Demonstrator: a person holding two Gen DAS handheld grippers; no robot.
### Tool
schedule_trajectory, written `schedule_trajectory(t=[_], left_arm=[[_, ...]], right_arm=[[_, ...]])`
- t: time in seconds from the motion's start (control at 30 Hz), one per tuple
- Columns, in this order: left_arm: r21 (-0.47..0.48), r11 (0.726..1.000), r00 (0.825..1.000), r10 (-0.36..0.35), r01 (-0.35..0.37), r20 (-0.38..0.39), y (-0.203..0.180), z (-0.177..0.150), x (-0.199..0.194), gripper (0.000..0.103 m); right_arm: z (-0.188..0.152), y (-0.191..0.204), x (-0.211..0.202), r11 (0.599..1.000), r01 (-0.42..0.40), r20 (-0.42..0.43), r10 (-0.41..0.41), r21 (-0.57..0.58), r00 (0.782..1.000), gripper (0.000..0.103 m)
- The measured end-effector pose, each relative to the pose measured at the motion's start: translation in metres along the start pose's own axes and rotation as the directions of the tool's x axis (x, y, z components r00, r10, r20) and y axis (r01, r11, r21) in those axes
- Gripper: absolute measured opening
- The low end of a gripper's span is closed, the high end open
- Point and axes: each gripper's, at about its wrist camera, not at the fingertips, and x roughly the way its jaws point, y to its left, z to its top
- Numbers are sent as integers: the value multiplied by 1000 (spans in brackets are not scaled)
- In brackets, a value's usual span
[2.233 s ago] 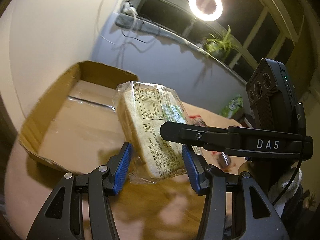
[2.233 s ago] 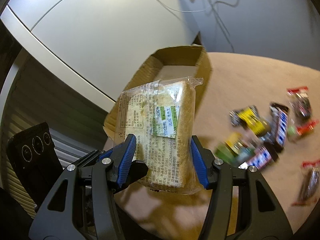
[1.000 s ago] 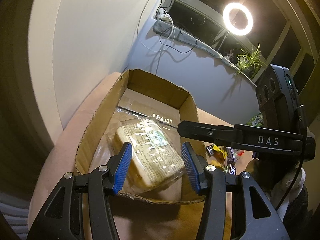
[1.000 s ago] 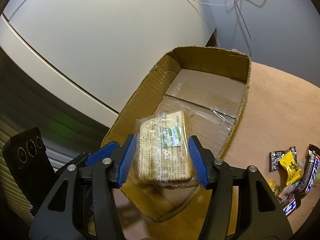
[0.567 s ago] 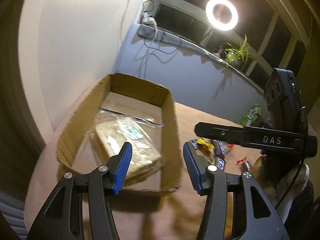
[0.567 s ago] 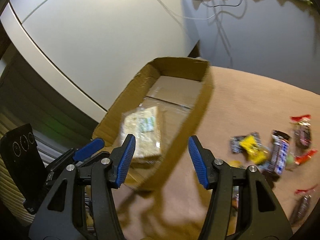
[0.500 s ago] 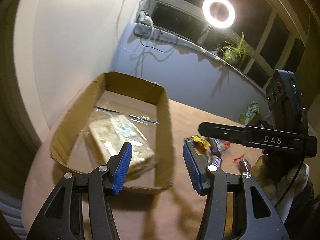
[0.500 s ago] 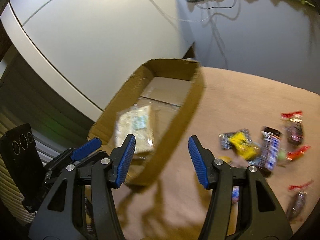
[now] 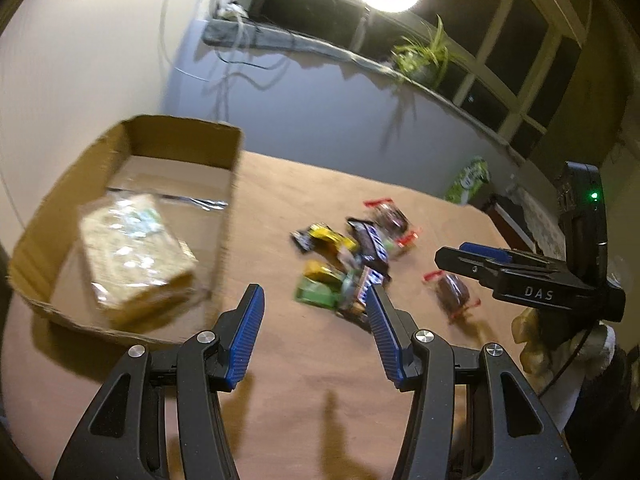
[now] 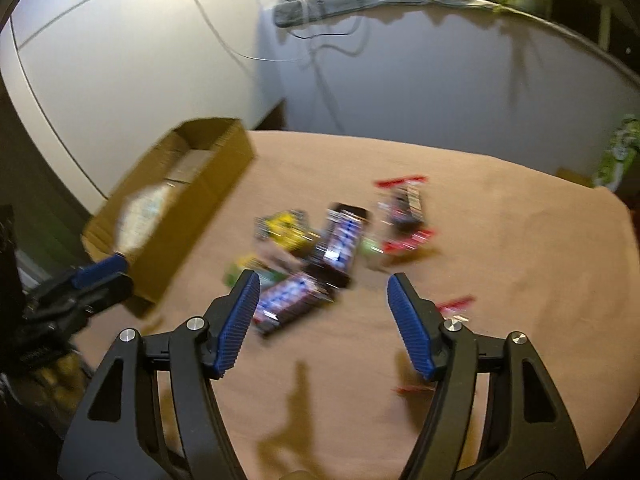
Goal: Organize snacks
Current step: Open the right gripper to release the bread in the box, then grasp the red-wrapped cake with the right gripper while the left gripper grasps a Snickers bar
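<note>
tools: left tool (image 9: 312, 336) and right tool (image 10: 322, 322) both held agape, nothing gripped
snack bars (image 10: 320, 264): judged light, crinkly, slippery; best pinched across the wrapper middle

Brown cardboard box (image 9: 224, 200); beside it, yellow packet (image 9: 326, 238), green packet (image 9: 318, 292), dark blue-white bars (image 10: 340, 240), red-ended wrappers (image 9: 394, 220). Tan tabletop (image 9: 304, 360).
</note>
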Motion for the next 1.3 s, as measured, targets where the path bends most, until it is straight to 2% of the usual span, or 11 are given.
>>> schedule_trajectory(t=[0.13,0.4,0.63,1.07,1.3], left_arm=[[49,999,999,-21,22,-36,-20,-4,14,52],[105,993,993,-48,60,-112,-42,-7,45,38],[155,986,987,-44,68,-155,-55,-3,69,33],[213,977,981,14,27,-192,-58,3,96,32],[240,970,976,32,21,-214,-59,1,104,32]], right_arm=[[-13,-27,2,998,67,-22,-67,5,998,69],[-34,-60,4,994,103,-56,-102,18,993,69],[-40,-66,14,996,87,-79,-85,18,993,69],[-40,-69,33,998,58,-107,-56,13,993,69],[-40,-66,35,998,60,-112,-60,0,992,64]])
